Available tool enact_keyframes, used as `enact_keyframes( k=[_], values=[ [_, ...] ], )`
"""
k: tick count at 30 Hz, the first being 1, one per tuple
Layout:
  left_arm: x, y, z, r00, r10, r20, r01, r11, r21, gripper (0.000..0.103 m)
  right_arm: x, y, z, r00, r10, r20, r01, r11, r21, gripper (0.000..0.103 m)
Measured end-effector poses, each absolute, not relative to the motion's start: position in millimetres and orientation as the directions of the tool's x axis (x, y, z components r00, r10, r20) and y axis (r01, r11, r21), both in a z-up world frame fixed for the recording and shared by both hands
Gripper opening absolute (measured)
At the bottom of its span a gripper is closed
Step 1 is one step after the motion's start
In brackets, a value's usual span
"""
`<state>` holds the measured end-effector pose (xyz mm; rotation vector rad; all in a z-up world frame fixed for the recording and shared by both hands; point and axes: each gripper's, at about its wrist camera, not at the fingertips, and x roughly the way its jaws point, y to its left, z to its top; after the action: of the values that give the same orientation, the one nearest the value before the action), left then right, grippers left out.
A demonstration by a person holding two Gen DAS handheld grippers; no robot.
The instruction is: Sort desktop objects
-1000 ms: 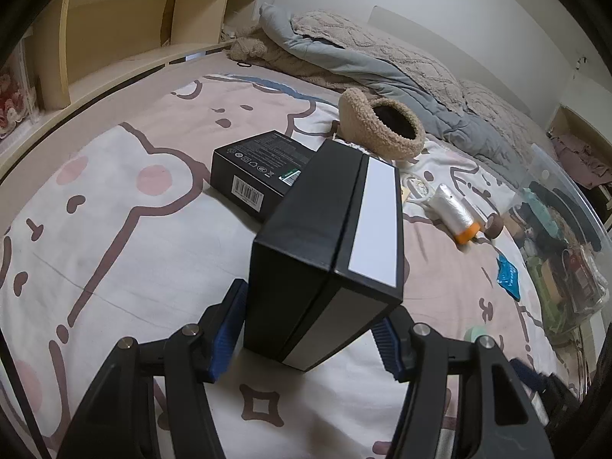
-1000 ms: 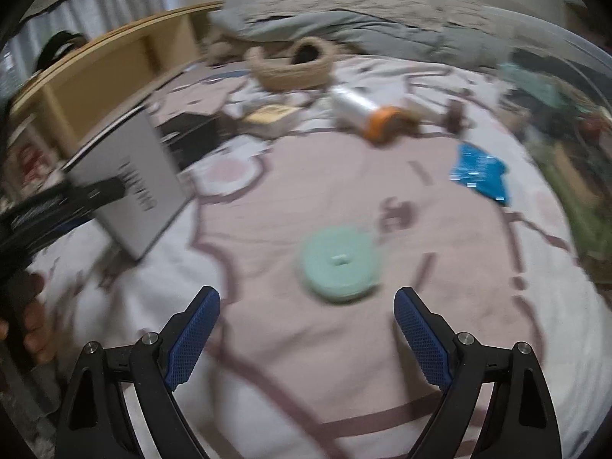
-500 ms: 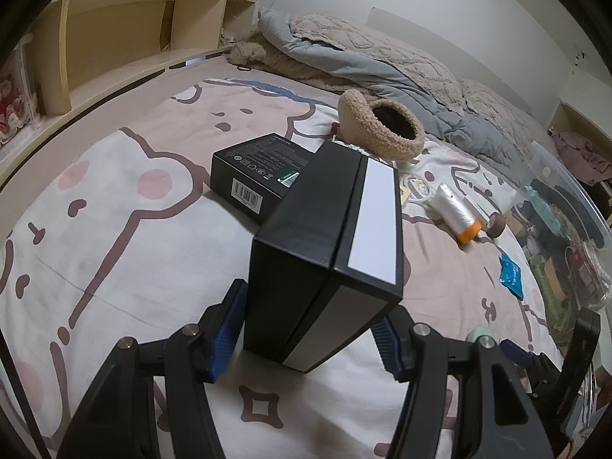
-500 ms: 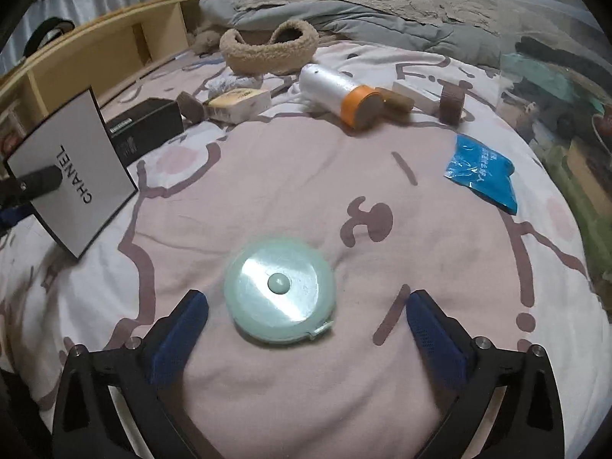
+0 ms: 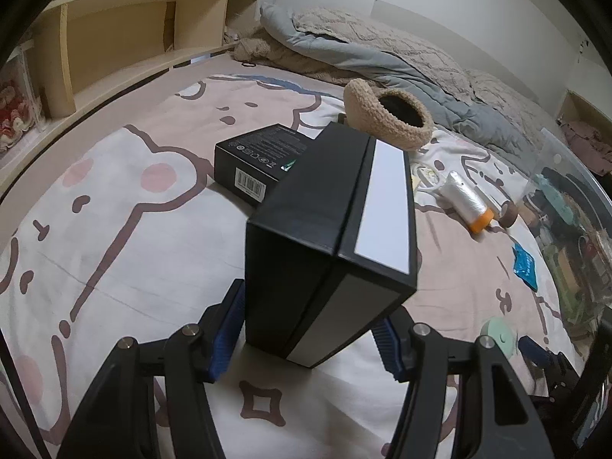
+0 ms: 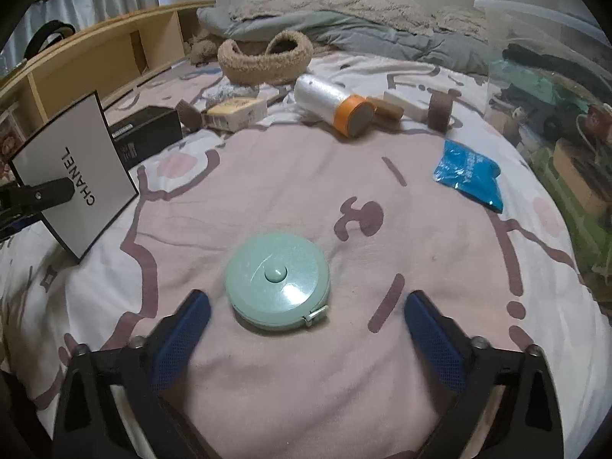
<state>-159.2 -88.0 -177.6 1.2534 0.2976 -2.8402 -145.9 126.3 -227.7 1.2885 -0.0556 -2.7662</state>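
A: Largest item?
B: Bed point(image 6: 344, 199), pink and white cartoon-print sheet. Everything below lies on it. A grey quilt point(image 5: 382, 57) is bunched at the far end; a wooden shelf point(image 5: 114, 38) runs along the left side.

A: Next?
B: Clear bin point(image 6: 554, 95), at the bed's right edge, full of mixed goods.

A: Boxes?
B: Two. Chanel box point(image 5: 332, 252), black with a white face, upright and tilted, clamped between the left tongs point(image 5: 310, 332), blue pads pressed on both sides. Black box point(image 5: 260, 160), barcode on its end, flat on the sheet just behind it.

A: Soft goods?
B: Fleece basket point(image 6: 264, 57), tan, near the quilt.

A: Mid-size items?
B: Bag roll point(image 6: 332, 103), white with an orange end, on its side in front of the basket. Yellow carton point(image 6: 235, 113) to its left, between roll and black box. Blue packet point(image 6: 468, 174), flat, toward the bin.

A: Small items?
B: Tape measure point(image 6: 277, 281), round, mint green, centre button up, flat on the pink patch. The right tongs point(image 6: 306, 325) straddle its near edge, jaws closing, pads apart from it on both sides. Brown spool point(image 6: 440, 109), upright, right of the roll.
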Motion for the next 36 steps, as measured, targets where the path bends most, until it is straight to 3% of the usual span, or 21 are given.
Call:
enact_keyframes(
  k=[4, 10, 36],
  values=[
    [-159, -88, -177, -0.68, 0.055, -0.731, 0.095, -0.982, -0.162, 0.06, -145, 125, -223, -0.66, -0.101, -0.745, 0.075, -0.995, 0.069, 0.062],
    [-157, -89, -177, -0.692, 0.057, -0.719, 0.091, -0.982, -0.166, 0.059, -147, 118, -222, -0.664, -0.109, -0.74, 0.099, -0.993, 0.058, 0.051],
    [-128, -78, -157, -0.743, 0.073, -0.665, 0.064, -0.982, -0.179, 0.051, -125, 126, -201, -0.665, -0.223, -0.713, 0.113, -0.973, 0.199, 0.051]
  ],
)
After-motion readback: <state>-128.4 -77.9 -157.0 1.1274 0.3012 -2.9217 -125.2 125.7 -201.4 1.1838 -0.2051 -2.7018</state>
